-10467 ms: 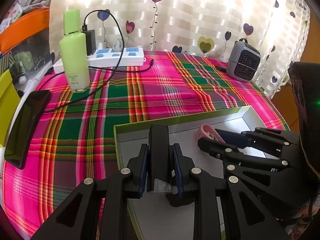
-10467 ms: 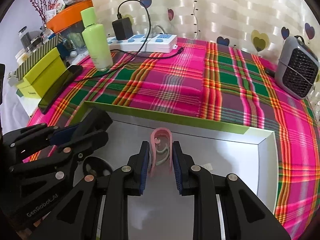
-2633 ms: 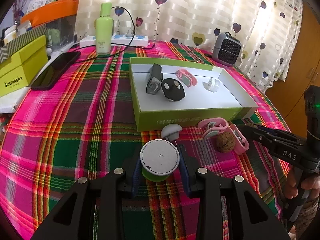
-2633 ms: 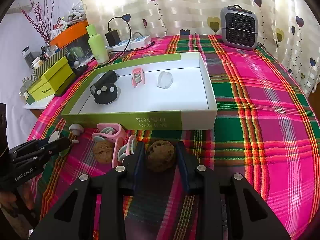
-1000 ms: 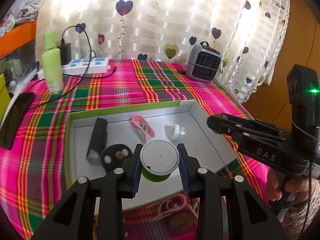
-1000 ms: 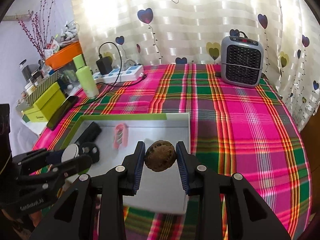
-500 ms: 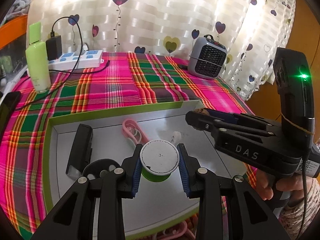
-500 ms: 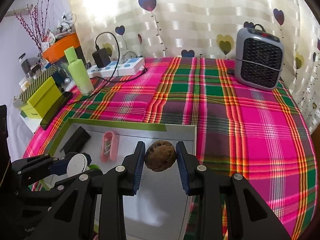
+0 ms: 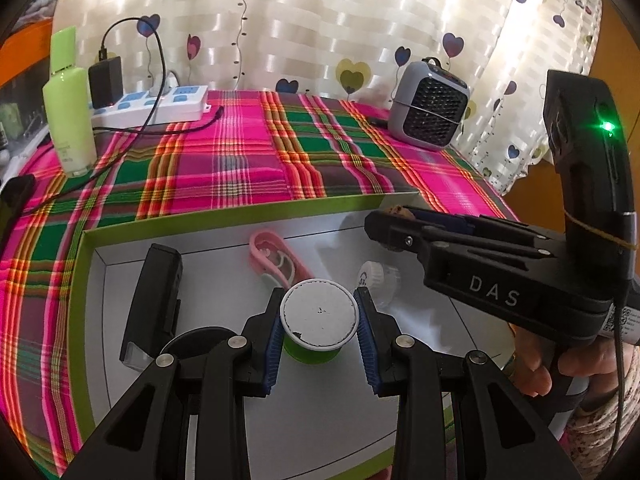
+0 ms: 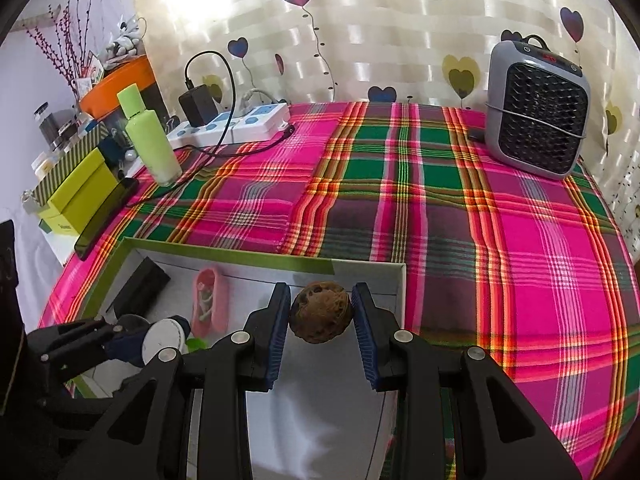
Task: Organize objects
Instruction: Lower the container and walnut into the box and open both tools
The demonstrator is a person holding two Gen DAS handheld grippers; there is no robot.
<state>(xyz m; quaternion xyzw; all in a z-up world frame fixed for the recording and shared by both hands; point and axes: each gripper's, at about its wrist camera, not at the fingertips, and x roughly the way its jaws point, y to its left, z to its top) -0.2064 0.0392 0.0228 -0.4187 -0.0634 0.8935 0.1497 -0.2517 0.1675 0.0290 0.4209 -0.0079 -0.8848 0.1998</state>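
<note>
A cream curtain printed with hearts hangs behind my worktop (image 10: 540,248), which is covered in a pink and green plaid cloth. At far left of the left wrist view stands a pale green plastic bottle (image 9: 70,108) beside a white power strip (image 9: 160,106). Lower down lies the shallow white cardboard box with a green rim (image 9: 240,216); inside it, from left, a black rectangular block (image 9: 154,292), a pink plastic clip (image 9: 274,260) and a small clear cap (image 9: 376,276).

My left hand-held gripper (image 9: 318,320) is clenched on a round white-topped, green-bodied pot (image 9: 318,314), held over the middle of the box floor. To its right, my right hand-held gripper (image 10: 322,314) is grasping a brown wrinkled walnut (image 10: 320,312), poised above the box's far right corner. A grey mini heater (image 10: 538,108) sits at upper right.

I judge both items are ready to set down. To do it well, I would lower each until it meets the floor before releasing, put the pot on bare floor near the clip and cap without landing on either, and set the walnut near the wall so it cannot roll far.
</note>
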